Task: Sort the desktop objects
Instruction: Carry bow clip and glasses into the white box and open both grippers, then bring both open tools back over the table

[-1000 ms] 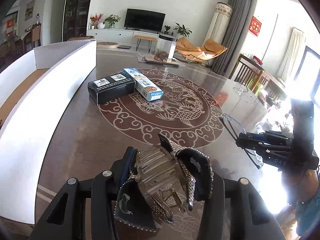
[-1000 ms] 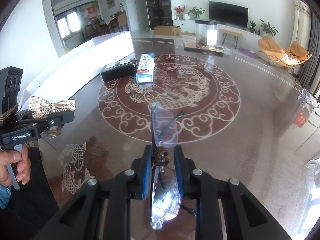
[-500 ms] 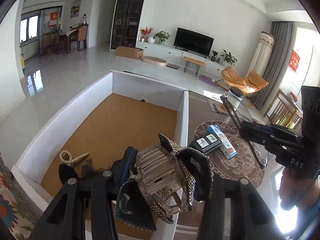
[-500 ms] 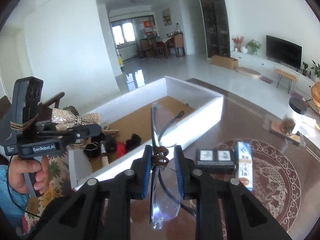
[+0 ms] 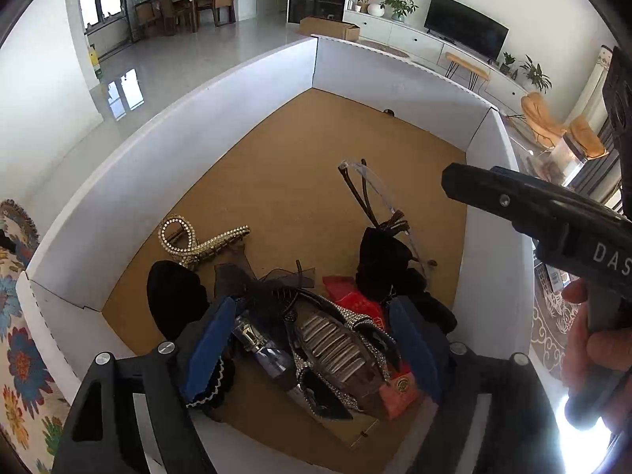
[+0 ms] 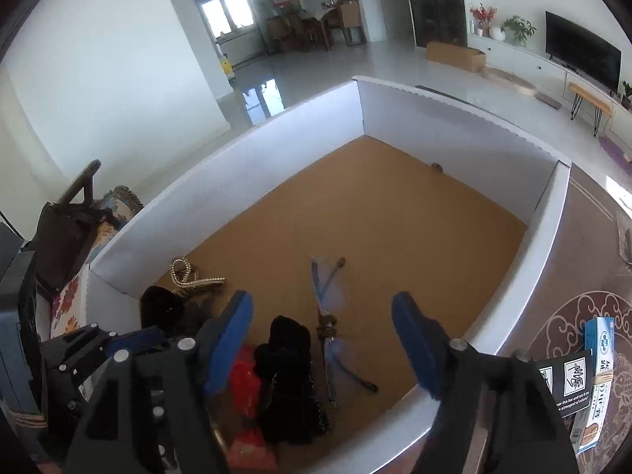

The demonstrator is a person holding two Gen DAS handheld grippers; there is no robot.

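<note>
Both grippers hang over a big white-walled box (image 5: 189, 158) with a brown cardboard floor. My left gripper (image 5: 314, 304) has its jaws opening. The rhinestone bow hair clip (image 5: 335, 351) lies between its blue pads, free of both, on the pile at the box's near end. My right gripper (image 6: 322, 300) also has its jaws opening, with the clear glasses (image 6: 330, 316) below and between the pads, touching neither. In the left wrist view the glasses (image 5: 379, 201) lean against a black pouch (image 5: 381, 260).
Inside the box lie a gold beaded clip (image 5: 197, 237), a red packet (image 5: 355, 300) and several dark accessories. On the patterned table to the right of the box sit a black carton (image 6: 568, 379) and a blue-white carton (image 6: 598, 359). A flowered cloth (image 5: 15, 355) hangs at left.
Both grippers swung from above the table to above the box. Both have opened, letting go of the hair clip and the glasses, which are now inside the box.
</note>
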